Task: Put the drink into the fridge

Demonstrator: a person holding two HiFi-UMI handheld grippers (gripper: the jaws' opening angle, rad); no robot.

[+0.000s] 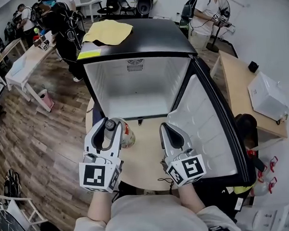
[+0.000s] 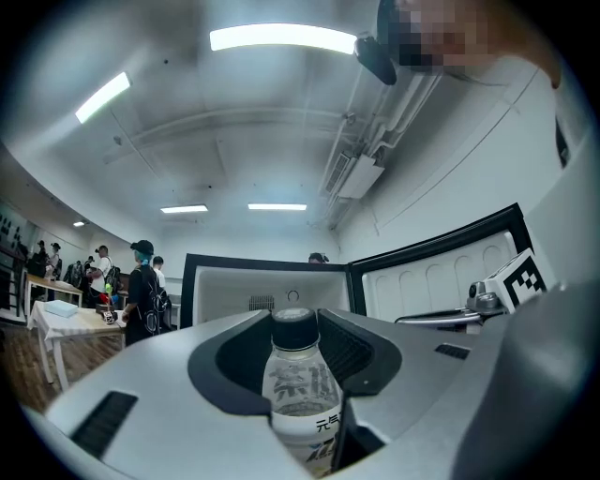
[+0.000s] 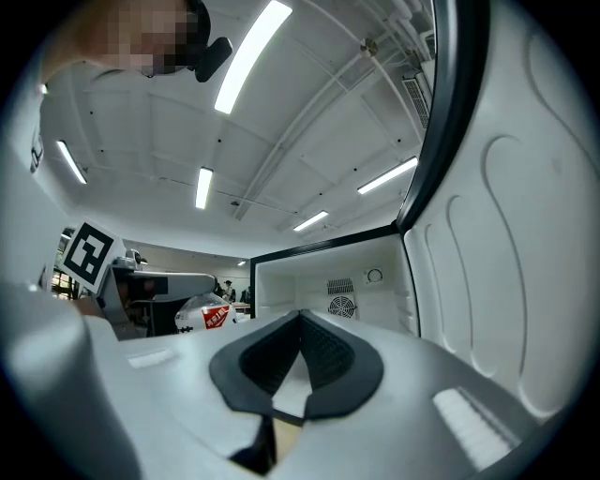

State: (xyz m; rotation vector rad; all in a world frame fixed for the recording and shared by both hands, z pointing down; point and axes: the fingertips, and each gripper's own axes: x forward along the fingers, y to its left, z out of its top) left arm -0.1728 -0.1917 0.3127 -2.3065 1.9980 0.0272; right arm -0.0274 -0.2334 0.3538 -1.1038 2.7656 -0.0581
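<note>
The drink is a clear bottle [image 1: 126,135] with a black cap and a white and red label. My left gripper [image 1: 109,125] is shut on it just below the cap, above the round wooden table [image 1: 146,162]. In the left gripper view the bottle [image 2: 300,386] stands upright between the jaws of the left gripper [image 2: 292,321]. The small black fridge [image 1: 133,84] stands right ahead, with an empty white inside and its door [image 1: 205,128] swung open to the right. My right gripper [image 1: 166,128] is shut with nothing in it, next to the door's inner face. The right gripper [image 3: 300,319] points into the fridge [image 3: 328,281], with the bottle [image 3: 208,314] at its left.
A yellow cloth [image 1: 107,31] lies on the fridge top. A wooden table [image 1: 239,88] with a white box [image 1: 267,96] stands at the right. Several people stand at the back near a white table [image 1: 21,63]. The floor is wood.
</note>
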